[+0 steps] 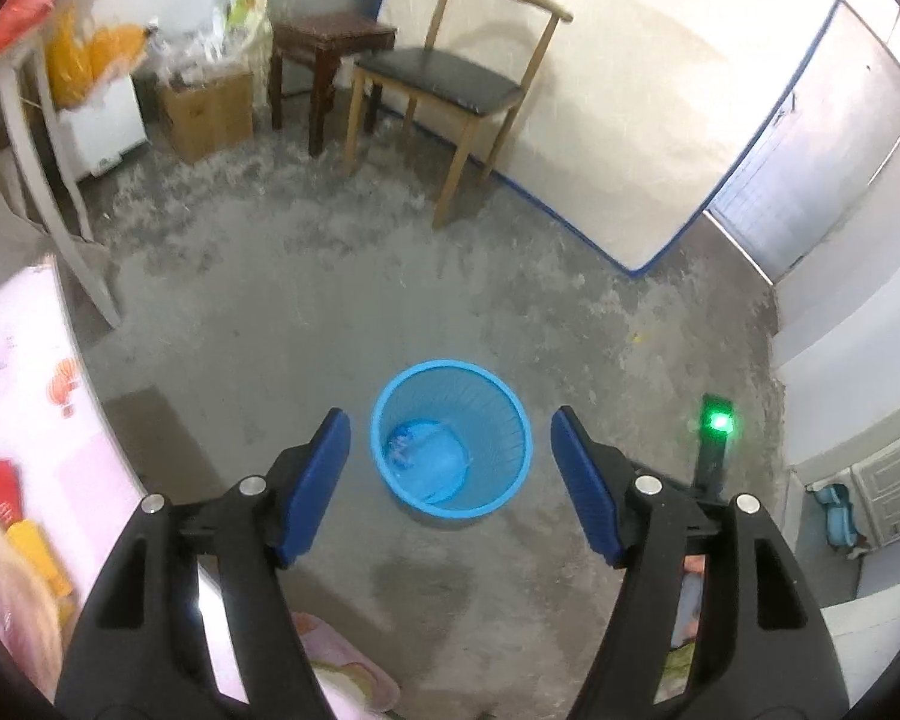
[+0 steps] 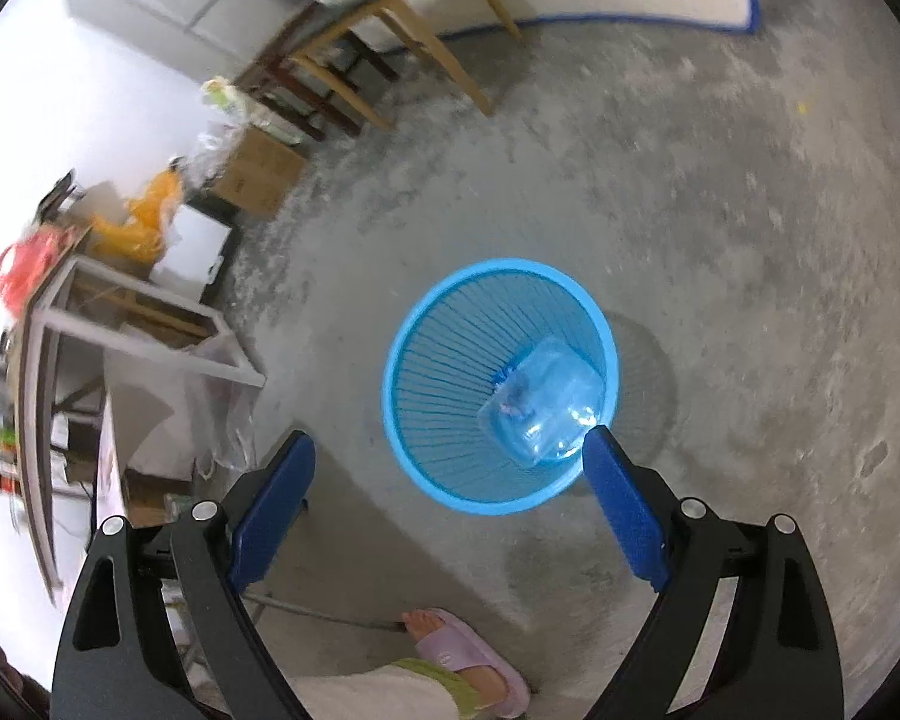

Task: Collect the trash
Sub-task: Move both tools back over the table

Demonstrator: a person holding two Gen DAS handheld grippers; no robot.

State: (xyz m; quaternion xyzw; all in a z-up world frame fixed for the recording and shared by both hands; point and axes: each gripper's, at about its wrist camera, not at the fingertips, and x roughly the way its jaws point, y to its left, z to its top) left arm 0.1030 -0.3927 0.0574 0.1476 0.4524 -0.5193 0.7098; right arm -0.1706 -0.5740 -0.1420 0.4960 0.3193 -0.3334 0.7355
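Observation:
A blue plastic waste basket (image 1: 513, 420) stands on the concrete floor, and it also shows in the right wrist view (image 2: 432, 360). A crumpled clear plastic bottle (image 1: 429, 456) lies inside it, also seen in the right wrist view (image 2: 543, 408). My left gripper (image 1: 450, 435) is open and empty, held above the basket. My right gripper (image 2: 450, 456) is open and empty, also above the basket, with its right finger over the rim.
A wooden chair (image 1: 450, 84) and a dark stool (image 1: 324, 42) stand at the far wall by a cardboard box (image 1: 207, 114). A white table (image 1: 24, 390) with red and yellow items is at left. A leaning mattress (image 1: 630, 90) is behind. The person's sandaled foot (image 2: 462, 654) is below.

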